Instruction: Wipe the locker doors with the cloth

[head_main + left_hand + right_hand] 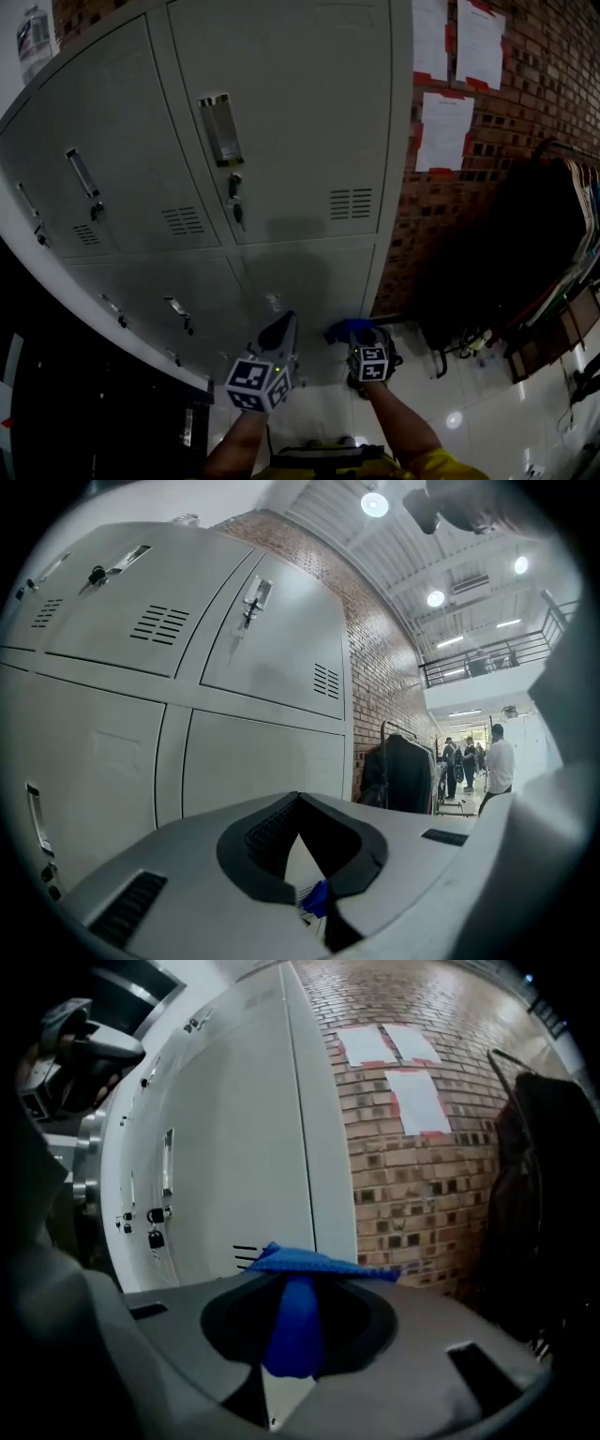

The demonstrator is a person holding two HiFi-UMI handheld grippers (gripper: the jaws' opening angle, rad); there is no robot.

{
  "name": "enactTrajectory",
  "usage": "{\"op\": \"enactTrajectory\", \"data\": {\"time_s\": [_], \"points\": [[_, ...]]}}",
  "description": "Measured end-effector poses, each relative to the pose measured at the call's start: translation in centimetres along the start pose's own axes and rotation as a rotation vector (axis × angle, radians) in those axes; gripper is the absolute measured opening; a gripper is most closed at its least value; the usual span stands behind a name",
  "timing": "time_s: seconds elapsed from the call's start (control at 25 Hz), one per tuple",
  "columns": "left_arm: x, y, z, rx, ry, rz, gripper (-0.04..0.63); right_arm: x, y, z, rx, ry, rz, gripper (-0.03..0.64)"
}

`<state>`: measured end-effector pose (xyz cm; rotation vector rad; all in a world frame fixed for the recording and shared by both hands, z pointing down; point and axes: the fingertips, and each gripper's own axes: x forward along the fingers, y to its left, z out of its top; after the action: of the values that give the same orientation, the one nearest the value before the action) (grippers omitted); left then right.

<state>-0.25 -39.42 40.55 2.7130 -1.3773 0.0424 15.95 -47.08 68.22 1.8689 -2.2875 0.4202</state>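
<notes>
A bank of grey locker doors fills the head view, with handles, keys and vents. My right gripper is low in front of the bottom row, shut on a blue cloth close to the lower right door. In the right gripper view the cloth hangs out of the shut gripper and drapes over its tips, with the lockers beyond. My left gripper is just to the left, shut and holding nothing. Its own view faces the lower doors past the closed gripper.
A brick wall with taped papers adjoins the lockers on the right. A rack of dark clothes stands beside it on the glossy floor. People stand far off in the hall.
</notes>
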Motion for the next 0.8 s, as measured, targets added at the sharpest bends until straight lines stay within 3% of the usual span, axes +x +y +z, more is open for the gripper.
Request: {"op": "enactTrajectory", "data": {"time_s": [0.16,0.24,0.32,0.48,0.56,0.64,0.8], "points": [[0.5,-0.2,0.6,0.005,-0.009,-0.008,0.000,0.4,-0.2,-0.6,0.021,0.031,0.026,0.101],[0.3,-0.2,1.0,0.006,-0.017,-0.007,0.000,-1.4,0.8,2.0,0.027,0.013,0.047,0.100],[-0.1,-0.2,1.4,0.008,-0.029,-0.004,0.000,-5.3,2.7,8.9,0.018,-0.063,0.067,0.098],[0.3,0.3,2.7,0.017,-0.063,0.010,0.000,-13.2,7.3,29.9,-0.026,-0.392,0.125,0.098],[0.6,0.5,3.3,0.013,-0.077,0.013,0.000,-13.8,8.8,35.6,-0.019,-0.445,0.147,0.098],[0.5,0.4,3.5,0.012,-0.085,0.009,0.000,-12.7,9.6,37.1,-0.045,-0.431,0.120,0.098],[0.4,0.9,3.0,0.005,-0.082,0.003,0.000,-10.9,9.7,34.8,-0.077,-0.431,0.089,0.101]]}}
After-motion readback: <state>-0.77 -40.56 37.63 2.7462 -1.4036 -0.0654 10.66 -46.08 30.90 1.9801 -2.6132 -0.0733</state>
